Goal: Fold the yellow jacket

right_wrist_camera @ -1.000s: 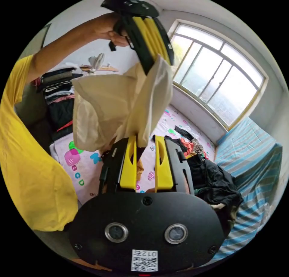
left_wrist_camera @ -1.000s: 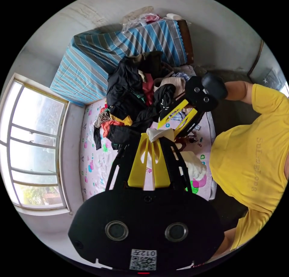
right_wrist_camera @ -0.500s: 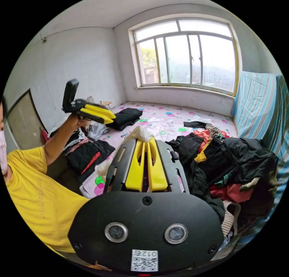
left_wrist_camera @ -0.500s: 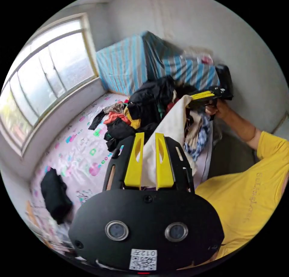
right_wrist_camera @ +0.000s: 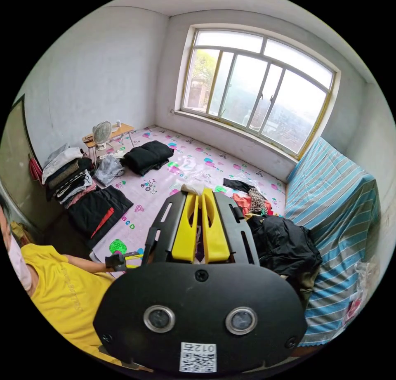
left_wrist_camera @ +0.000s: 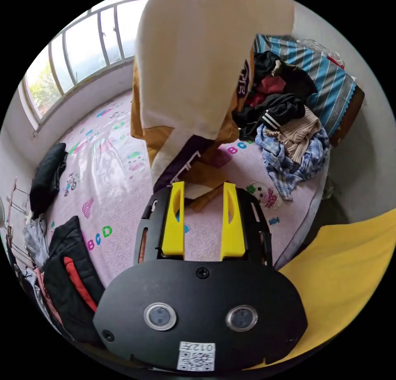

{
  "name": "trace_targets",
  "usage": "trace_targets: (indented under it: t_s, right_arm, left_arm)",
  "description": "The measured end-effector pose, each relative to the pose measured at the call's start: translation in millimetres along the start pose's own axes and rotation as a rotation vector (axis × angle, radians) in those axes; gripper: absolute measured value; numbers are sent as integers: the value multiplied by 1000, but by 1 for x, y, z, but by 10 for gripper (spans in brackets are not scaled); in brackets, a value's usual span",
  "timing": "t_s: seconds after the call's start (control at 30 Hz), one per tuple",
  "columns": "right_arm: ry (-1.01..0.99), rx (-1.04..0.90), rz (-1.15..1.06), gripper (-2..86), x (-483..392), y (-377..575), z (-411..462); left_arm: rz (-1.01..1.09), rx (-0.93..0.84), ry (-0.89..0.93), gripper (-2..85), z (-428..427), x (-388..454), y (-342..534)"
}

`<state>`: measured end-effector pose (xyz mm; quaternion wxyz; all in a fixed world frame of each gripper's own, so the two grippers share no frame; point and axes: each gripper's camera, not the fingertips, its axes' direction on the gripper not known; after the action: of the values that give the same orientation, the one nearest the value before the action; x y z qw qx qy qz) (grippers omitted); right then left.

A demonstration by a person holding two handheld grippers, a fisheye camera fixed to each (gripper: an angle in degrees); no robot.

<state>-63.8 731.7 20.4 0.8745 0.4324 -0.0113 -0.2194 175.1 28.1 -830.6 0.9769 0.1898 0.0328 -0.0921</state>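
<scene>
Yellow jacket (left_wrist_camera: 194, 79) hangs in the air above the pink printed mat (left_wrist_camera: 115, 157), its cream lining turned outward and its lower hem dangling just beyond the left gripper (left_wrist_camera: 203, 198), whose jaws stand wide apart with nothing between them. In the right gripper view the right gripper (right_wrist_camera: 199, 198) is raised high over the mat with its jaws nearly closed on a small bunch of cream cloth at their tips. In my judgement, the step is best done by taking a second corner of the jacket with the free gripper and spreading it flat on bare mat, well apart from the heap of dark clothes (right_wrist_camera: 284, 244).
</scene>
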Motion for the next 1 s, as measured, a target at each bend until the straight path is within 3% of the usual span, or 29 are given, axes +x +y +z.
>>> trace_targets:
  t_s: [0.27,0.33,0.47,0.6,0.73,0.87,1.0]
  right_arm:
    - [-2,62,32,10,-5,-23,-52]
    - [9,62,38,9,0,-20,-60]
    - [138,43,40,9,25,-2,-75]
    - [309,-8,36,9,63,23,-78]
    - [174,40,163,9,123,54,-84]
    - [95,100,193,10,150,85,-81]
    - [61,153,168,10,154,110,-80]
  left_arm:
    - [-25,89,-249,156,-17,27,-48]
    - [-82,79,-326,62,-26,16,-49]
    - [-94,155,-391,12,-67,-29,-23]
    - [-158,225,-374,-2,-158,-144,-6]
    - [-257,390,-211,-5,-317,-263,-19]
    - [-212,548,-171,-5,-441,-291,-23]
    - [-128,516,-341,-6,-505,-268,-20]
